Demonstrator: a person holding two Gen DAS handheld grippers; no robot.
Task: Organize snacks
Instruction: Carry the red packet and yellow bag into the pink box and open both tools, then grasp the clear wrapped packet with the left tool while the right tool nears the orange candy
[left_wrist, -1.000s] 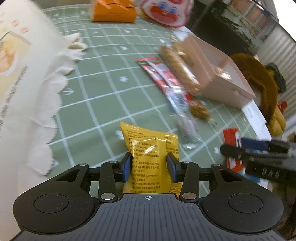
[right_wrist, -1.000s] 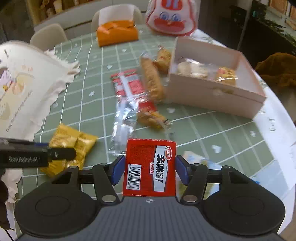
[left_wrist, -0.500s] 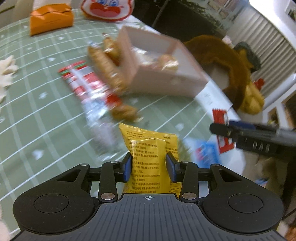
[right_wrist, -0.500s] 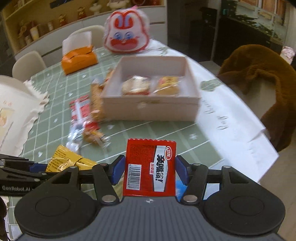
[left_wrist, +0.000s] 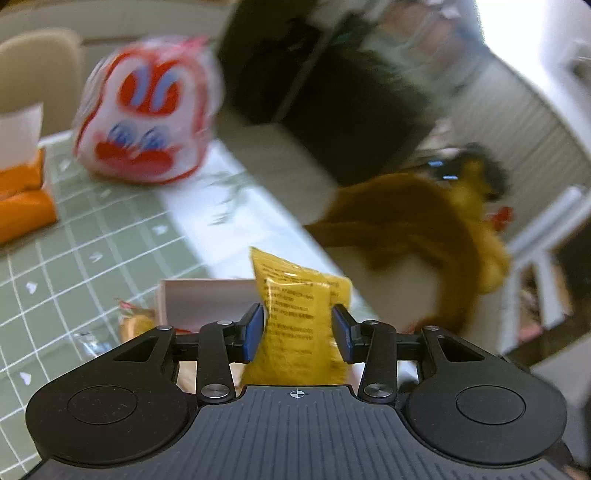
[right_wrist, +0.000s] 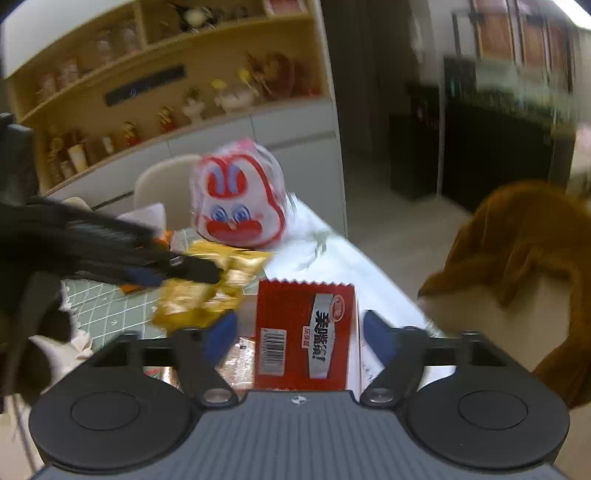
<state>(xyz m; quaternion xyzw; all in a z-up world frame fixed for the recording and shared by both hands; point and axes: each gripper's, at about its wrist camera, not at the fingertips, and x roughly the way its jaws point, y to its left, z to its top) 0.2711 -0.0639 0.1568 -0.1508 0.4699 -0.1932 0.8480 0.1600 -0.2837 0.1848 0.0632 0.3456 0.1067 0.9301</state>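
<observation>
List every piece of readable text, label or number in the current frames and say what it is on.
Red snack packet: large white Chinese characters on a silver band, seemingly "美嘴烧!", not certain; the small logo and the red tag beside the band are too small to read.
Same packet: a barcode, digits illegible.
Yellow snack packet: lines of small black print, too blurred to read.
Rabbit-face bag: a drawn face only, no text.
Nothing else legible.

Both pictures are smeared. In the left wrist view the yellow pack hides most of the box, and the tongs' black body covers the box's lower part. The orange box is cut off at the left edge. In the right wrist view the shelf things at the upper left are too fuzzy to tell.
</observation>
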